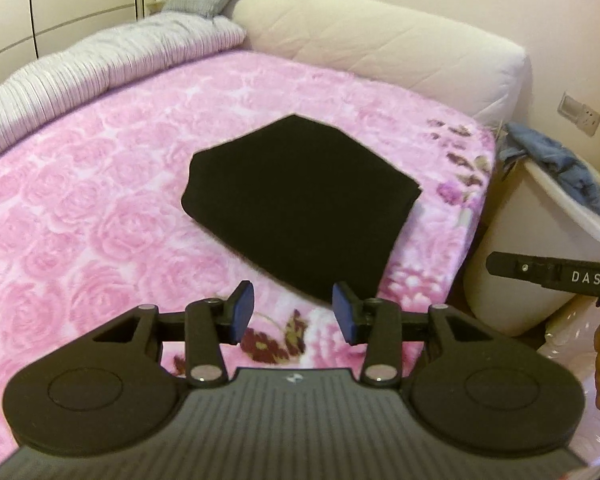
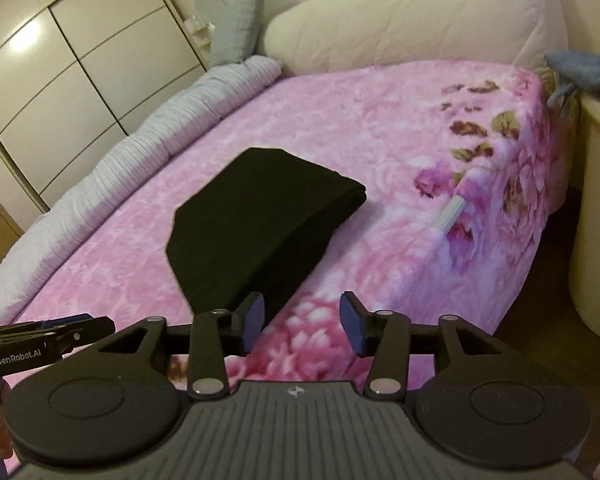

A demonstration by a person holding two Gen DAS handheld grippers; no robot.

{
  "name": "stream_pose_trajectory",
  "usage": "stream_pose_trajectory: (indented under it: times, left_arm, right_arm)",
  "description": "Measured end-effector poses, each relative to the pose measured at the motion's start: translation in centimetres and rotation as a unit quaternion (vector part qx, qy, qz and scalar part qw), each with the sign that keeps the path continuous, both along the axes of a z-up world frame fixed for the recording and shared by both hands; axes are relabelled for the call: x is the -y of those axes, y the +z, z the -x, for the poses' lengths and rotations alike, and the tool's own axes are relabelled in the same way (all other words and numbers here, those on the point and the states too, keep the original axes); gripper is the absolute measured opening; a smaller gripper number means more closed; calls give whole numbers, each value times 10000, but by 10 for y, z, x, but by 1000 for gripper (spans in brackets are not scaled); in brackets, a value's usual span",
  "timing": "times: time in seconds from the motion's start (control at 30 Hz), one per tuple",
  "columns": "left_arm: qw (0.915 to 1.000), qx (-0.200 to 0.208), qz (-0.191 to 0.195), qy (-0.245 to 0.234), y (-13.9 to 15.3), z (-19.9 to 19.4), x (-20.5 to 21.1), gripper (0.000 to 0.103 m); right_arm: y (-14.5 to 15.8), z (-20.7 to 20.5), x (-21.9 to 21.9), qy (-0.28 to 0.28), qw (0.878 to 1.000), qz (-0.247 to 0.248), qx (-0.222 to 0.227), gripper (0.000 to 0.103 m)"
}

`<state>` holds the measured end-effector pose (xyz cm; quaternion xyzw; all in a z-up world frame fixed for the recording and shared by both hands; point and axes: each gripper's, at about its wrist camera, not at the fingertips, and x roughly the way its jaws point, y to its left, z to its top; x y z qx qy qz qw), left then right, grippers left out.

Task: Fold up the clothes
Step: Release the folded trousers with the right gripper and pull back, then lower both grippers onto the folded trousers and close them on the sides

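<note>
2 grippers, left (image 1: 293,307) and right (image 2: 302,323), jaws apart | black garment (image 1: 296,204) folded; layers indistinct

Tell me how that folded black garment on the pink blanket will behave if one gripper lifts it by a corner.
The folded black cloth garment is soft layered fabric, so it would probably droop and unfold. It looks light for its size. The plush pink floral blanket may drag on it if pushed, bunching the layers.
</note>
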<state>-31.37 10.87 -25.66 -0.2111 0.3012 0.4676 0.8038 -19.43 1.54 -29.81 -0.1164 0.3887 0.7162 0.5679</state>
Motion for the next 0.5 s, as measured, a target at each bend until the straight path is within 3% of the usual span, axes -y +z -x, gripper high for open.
stream_pose_trajectory:
  times: [0.5]
  left_arm:
    - [9976,81,-659,187,55,29,90,42]
  right_arm:
    - [45,5,83,81,9986,-513,96,55]
